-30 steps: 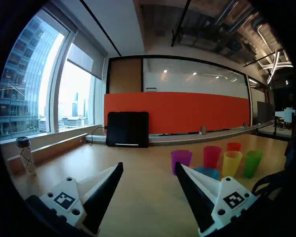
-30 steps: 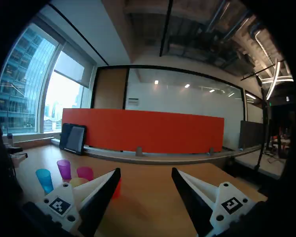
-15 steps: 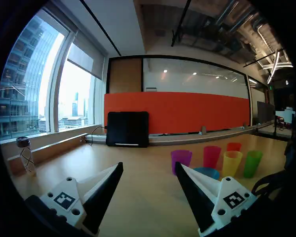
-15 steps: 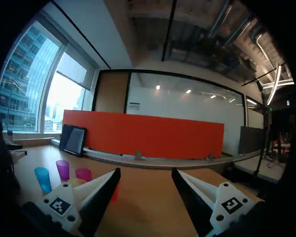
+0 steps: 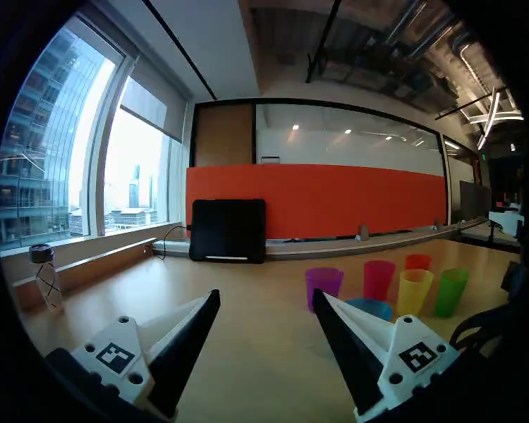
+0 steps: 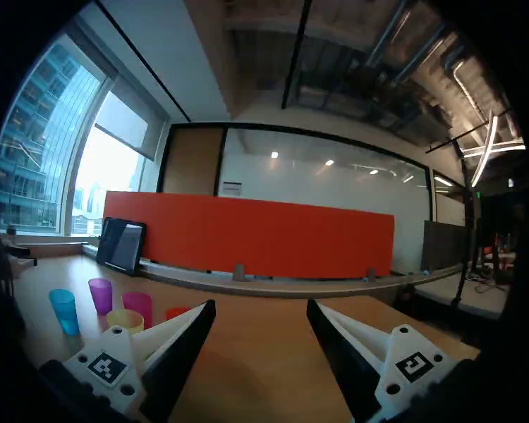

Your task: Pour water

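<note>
— On the wooden table (image 5: 264, 366), out ahead of the left gripper (image 5: 265, 292): a cluster of plastic cups. State of that gripper?

— Spread wide, clamped on nothing, held over bare wood.

— And the cups, one by one?

— Right of centre in the left gripper view. Purple cup (image 5: 324, 285) nearest the middle, pink cup (image 5: 379, 278) beside it, red cup (image 5: 417, 261) farthest back. Yellow cup (image 5: 414, 291) and green cup (image 5: 451, 291) side by side in front of those. Blue cup (image 5: 374, 307) lowest, partly hidden behind the gripper's right-hand finger. All upright, close together, clear of both fingertips.

— Anything inside them?

— Cannot tell from this angle.

— The right gripper (image 6: 259, 303)?

— Parted just as widely, gripping nothing. At lower left in the right gripper view, five of the same cups: blue at the far left, purple and pink behind, yellow in front, red half covered by the left-hand finger.

— Beyond the cups?

— A dark tablet (image 5: 228, 230) propped at the foot of an orange partition (image 5: 335, 201) along the table's far edge. On the window ledge (image 5: 88, 262) at far left, a small clear bottle (image 5: 46, 285) with a dark cap, well apart from the cups; contents not discernible.
</note>
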A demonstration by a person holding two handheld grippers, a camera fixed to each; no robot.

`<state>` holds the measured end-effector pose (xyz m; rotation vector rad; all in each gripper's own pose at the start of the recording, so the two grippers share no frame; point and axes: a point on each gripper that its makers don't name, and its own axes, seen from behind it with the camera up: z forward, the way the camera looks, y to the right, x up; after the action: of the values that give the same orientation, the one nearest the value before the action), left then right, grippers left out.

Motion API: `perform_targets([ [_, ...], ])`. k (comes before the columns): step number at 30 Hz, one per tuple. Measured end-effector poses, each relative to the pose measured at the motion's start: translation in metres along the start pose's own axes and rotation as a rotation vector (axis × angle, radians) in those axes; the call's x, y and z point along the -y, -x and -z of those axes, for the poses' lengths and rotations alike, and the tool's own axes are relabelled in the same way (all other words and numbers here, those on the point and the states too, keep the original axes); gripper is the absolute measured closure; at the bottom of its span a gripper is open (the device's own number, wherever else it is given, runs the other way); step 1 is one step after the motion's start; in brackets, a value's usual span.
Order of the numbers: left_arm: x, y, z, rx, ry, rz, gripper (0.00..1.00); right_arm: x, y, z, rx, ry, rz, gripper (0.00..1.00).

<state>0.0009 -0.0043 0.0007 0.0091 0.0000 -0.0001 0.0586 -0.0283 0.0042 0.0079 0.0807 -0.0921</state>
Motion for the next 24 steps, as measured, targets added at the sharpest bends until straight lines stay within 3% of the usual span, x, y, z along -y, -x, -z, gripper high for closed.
perform_targets([
  [24, -0.001, 0.000, 0.001, 0.000, 0.000, 0.000, 0.03, -0.025, 0.037, 0.009, 0.030, 0.033, -0.054, 0.00],
])
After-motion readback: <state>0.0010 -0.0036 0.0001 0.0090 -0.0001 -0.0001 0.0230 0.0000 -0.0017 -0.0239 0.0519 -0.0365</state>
